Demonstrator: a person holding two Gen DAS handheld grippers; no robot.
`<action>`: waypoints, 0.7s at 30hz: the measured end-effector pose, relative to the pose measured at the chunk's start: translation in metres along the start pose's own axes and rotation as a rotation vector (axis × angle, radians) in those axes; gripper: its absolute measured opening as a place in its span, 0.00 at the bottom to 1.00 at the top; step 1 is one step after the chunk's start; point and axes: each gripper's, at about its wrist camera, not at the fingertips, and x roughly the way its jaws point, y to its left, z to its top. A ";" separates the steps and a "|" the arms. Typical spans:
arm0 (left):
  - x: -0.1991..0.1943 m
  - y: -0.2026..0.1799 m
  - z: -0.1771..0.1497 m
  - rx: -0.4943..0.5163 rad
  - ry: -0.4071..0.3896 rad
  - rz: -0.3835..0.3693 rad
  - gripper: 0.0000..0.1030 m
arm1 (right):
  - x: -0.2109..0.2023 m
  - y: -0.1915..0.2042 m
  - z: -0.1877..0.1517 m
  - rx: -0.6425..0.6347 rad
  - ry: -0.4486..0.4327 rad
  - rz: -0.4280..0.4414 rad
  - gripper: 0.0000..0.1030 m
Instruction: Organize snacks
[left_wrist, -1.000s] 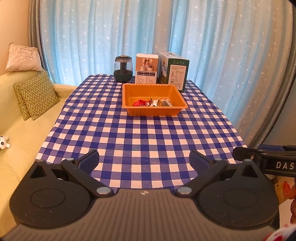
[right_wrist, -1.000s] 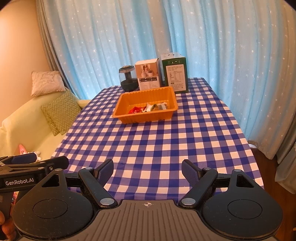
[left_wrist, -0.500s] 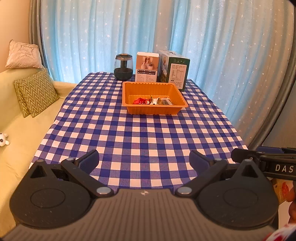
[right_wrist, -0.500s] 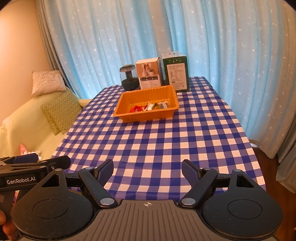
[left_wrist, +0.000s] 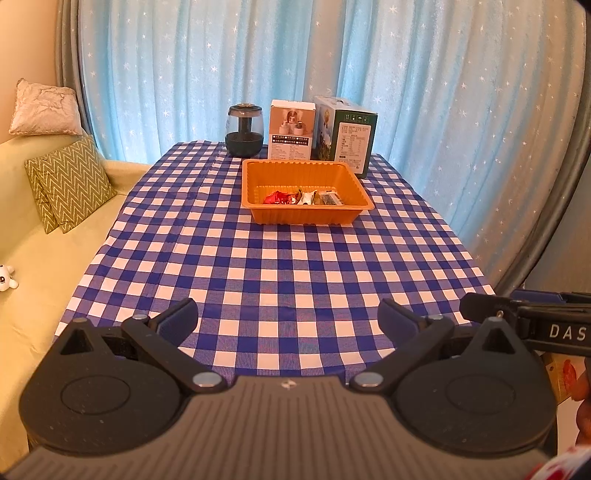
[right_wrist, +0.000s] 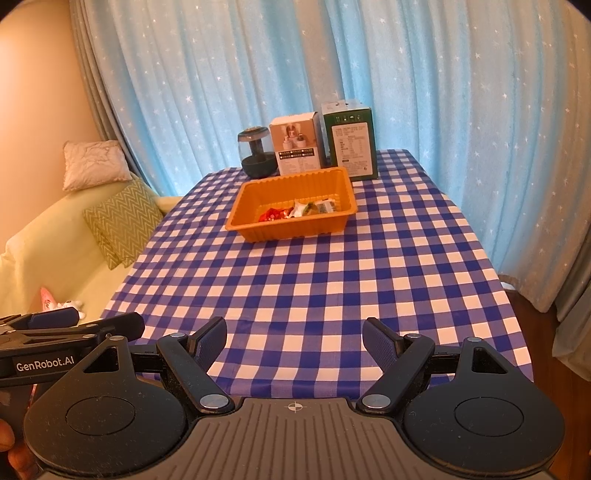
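An orange tray (left_wrist: 255, 181) (right_wrist: 288, 184) sits toward the far end of the blue-and-white checked table (left_wrist: 288, 266) (right_wrist: 314, 273). Several wrapped snacks (left_wrist: 303, 197) (right_wrist: 299, 210) lie inside it along its near wall. My left gripper (left_wrist: 288, 319) hovers open over the table's near edge with nothing between its fingers. My right gripper (right_wrist: 294, 336) is likewise open and empty over the near edge, well short of the tray. Each gripper's side shows at the edge of the other's view.
Behind the tray stand a dark round jar (left_wrist: 244, 129) (right_wrist: 258, 155), a white box (left_wrist: 291, 129) (right_wrist: 297, 142) and a green box (left_wrist: 345, 134) (right_wrist: 351, 138). A yellow sofa (left_wrist: 48, 258) with cushions (left_wrist: 68, 182) lies left; a blue starred curtain (left_wrist: 424, 92) hangs behind.
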 end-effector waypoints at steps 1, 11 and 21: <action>0.000 0.000 0.000 -0.001 0.000 0.000 1.00 | 0.000 0.000 0.000 0.000 0.001 0.000 0.78; 0.001 0.000 0.000 0.001 0.003 0.001 1.00 | 0.000 -0.001 0.000 0.001 0.000 0.001 0.78; 0.002 0.001 -0.002 0.002 0.005 0.001 1.00 | 0.001 -0.001 0.000 0.001 0.001 0.001 0.78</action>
